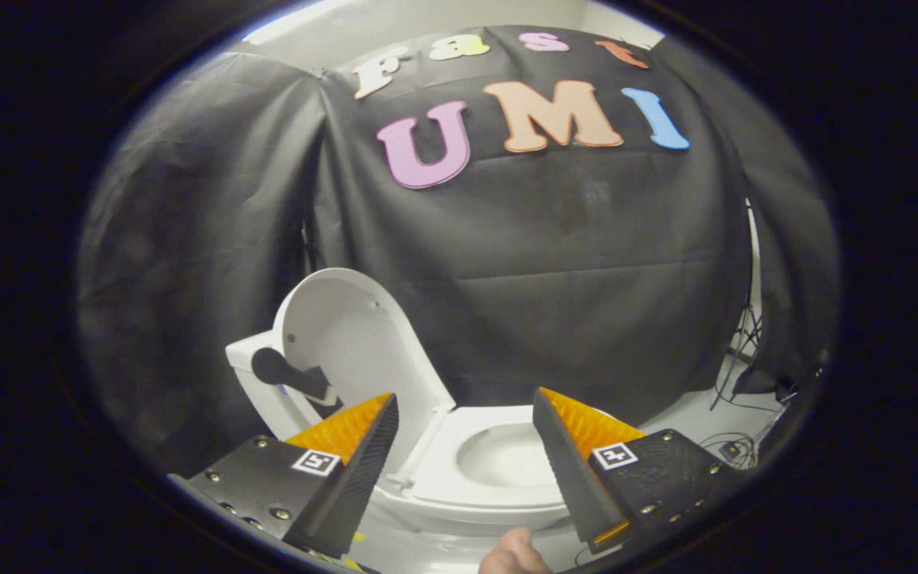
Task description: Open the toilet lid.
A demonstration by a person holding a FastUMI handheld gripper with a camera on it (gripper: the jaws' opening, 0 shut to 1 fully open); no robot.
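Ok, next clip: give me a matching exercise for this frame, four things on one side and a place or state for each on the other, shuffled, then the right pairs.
Things:
1. white oval toilet lid
2. white toilet seat ring
3. gripper
4. black cables

Places or states:
A. lying flat on the bowl, between and just beyond the fingers
B. open, fingers apart, holding nothing
C. raised upright, leaning back towards the tank
D. on the pale floor beside the booth's black cloth wall, past the toilet

Pairs: 1-C, 2-A, 3-B, 4-D
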